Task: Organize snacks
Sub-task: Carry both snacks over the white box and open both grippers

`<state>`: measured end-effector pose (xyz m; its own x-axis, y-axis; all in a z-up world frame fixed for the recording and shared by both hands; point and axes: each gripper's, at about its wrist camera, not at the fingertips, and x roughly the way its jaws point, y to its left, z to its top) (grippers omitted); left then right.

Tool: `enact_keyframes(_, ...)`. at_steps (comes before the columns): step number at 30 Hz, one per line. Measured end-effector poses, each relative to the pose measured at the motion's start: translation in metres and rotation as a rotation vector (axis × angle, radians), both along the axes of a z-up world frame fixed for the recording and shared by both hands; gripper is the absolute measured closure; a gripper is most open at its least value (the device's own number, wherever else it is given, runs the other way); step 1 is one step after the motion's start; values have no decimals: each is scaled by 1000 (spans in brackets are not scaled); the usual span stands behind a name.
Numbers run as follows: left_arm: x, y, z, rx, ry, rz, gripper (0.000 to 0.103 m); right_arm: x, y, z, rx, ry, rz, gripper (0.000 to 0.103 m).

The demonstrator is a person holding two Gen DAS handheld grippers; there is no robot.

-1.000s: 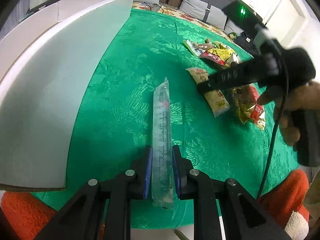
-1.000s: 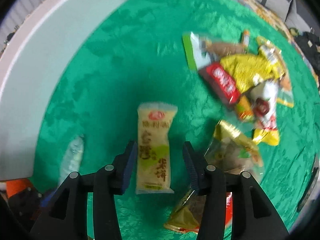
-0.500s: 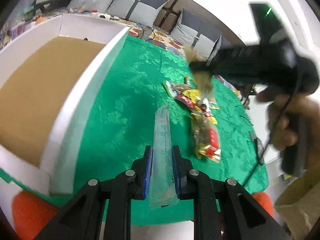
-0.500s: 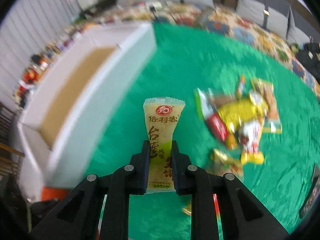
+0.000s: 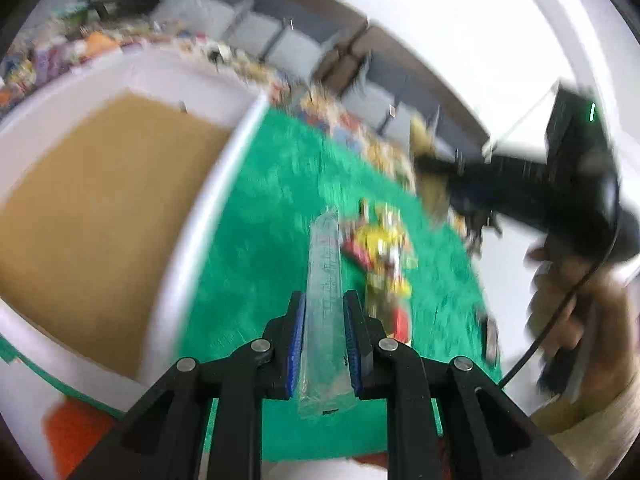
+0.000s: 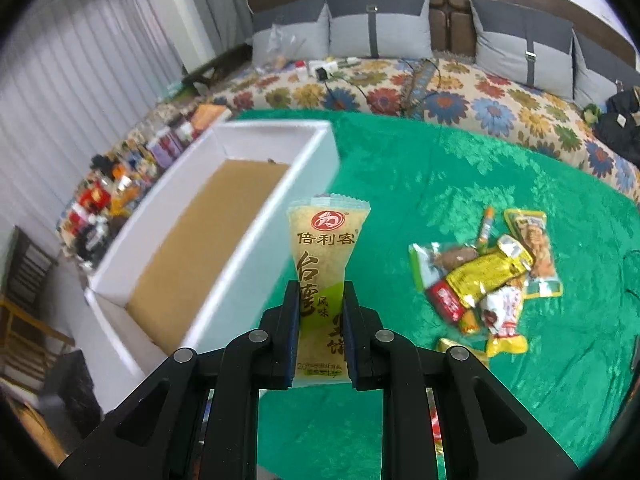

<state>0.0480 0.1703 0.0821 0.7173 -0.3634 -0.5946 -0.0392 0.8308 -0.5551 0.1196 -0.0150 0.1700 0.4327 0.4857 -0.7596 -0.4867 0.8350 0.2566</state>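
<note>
My left gripper [image 5: 324, 308] is shut on a long clear plastic packet [image 5: 325, 280] that sticks up and forward above the green cloth. My right gripper [image 6: 320, 300] is shut on a yellow-green snack packet [image 6: 325, 264] with a red logo, held upright in the air. The white box [image 6: 256, 236] with a brown cardboard floor lies to the left in both views, its white rim [image 5: 208, 216] just left of the clear packet. A pile of loose snack packets [image 6: 492, 276] lies on the cloth to the right. In the left wrist view the right gripper's black body [image 5: 560, 196] and a hand [image 5: 568, 312] show at the right, blurred.
The green cloth [image 6: 440, 168] covers the table. Behind it is a flowered sofa cover [image 6: 400, 88] with grey cushions [image 6: 376, 28] and small items. A crowded shelf of bottles and boxes [image 6: 116, 188] runs along the left. A dark flat object [image 5: 491, 336] lies near the cloth's right edge.
The right gripper closed on the yellow-green packet and lifted it off the cloth. Both grippers rose, so the box's inside and the sofa came into view. The left kept its clear packet.
</note>
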Motion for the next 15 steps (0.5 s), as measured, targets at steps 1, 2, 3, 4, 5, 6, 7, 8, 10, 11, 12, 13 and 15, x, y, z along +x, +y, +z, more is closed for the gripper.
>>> enact_keyframes(1,-2,12,8,9,-17,27,85,-3,6,5,16,2,12,83)
enact_keyframes(2,-3,31,18,35,-30,71,85,-5,14,9,35,5,31,83)
enact_keyframes(3,-4,45,21,59,-29,103,85,-8,25,13,57,13,56,83)
enact_keyframes(4,-3,57,21,85,-18,136,85,-11,41,16,88,25,89,83)
enact_keyframes(5,-1,71,19,112,4,170,85,-13,54,16,111,39,111,83)
enact_keyframes(6,3,86,14,151,36,201,84,-15,65,15,128,53,128,83)
enact_keyframes(7,7,94,9,189,66,225,84,-16,84,11,155,80,154,83)
enact_keyframes(8,12,105,0,259,120,259,81,-18,95,6,165,92,168,83)
enact_keyframes(10,21,111,-18,312,191,270,58,-22,122,-7,174,104,191,78)
enact_keyframes(11,25,118,-29,314,237,274,38,-22,132,-15,175,108,195,76)
enact_keyframes(12,24,121,-34,313,255,285,32,-22,140,-26,178,123,196,63)
enact_keyframes(13,22,123,-37,318,260,303,29,-22,142,-32,180,133,193,49)
enact_keyframes(15,16,126,-37,328,246,327,29,-25,137,-40,182,122,175,48)
